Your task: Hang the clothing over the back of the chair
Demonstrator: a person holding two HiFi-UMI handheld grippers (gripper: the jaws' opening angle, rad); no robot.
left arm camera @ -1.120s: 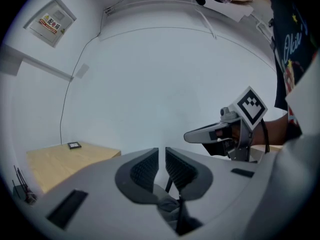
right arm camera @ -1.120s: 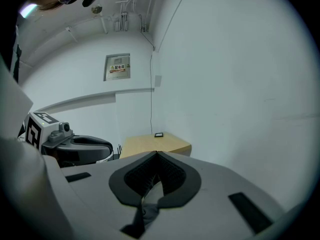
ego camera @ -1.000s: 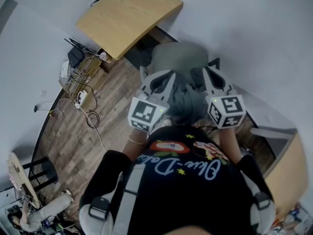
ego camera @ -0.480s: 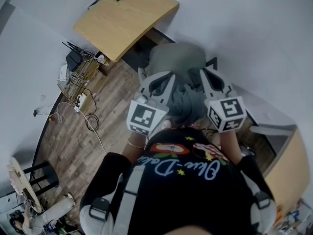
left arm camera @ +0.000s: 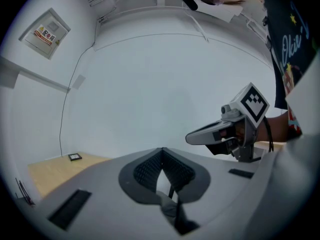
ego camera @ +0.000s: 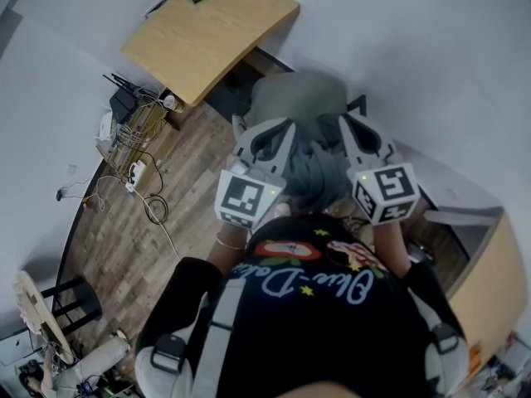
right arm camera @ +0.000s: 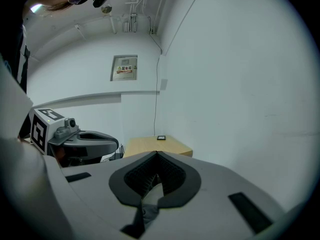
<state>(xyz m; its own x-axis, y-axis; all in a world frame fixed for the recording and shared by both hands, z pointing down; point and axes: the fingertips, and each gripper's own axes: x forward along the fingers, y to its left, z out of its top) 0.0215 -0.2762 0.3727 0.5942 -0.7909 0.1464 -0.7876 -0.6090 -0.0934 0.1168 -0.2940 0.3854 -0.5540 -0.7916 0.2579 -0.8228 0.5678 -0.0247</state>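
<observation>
A grey garment (ego camera: 319, 171) hangs bunched between my two grippers, in front of the person's chest. My left gripper (ego camera: 241, 128) is shut on its left part, and a fold of grey cloth (left arm camera: 168, 205) shows pinched low between the jaws. My right gripper (ego camera: 345, 123) is shut on the right part, with cloth (right arm camera: 144, 210) caught the same way. Just beyond the garment stands the chair (ego camera: 297, 96), grey-green with a black frame piece (ego camera: 360, 104). Each gripper shows in the other's view: the right gripper (left arm camera: 220, 134), the left gripper (right arm camera: 85, 143).
A wooden desk (ego camera: 207, 36) stands against the white wall ahead on the left. Cables and a power strip (ego camera: 133, 152) lie on the wood floor left of the chair. Another wooden top (ego camera: 489, 288) is at the right, and a stool (ego camera: 37, 305) at lower left.
Both grippers keep their hold on the garment. The right one has risen slightly with its part of the cloth; the left has stayed put.
</observation>
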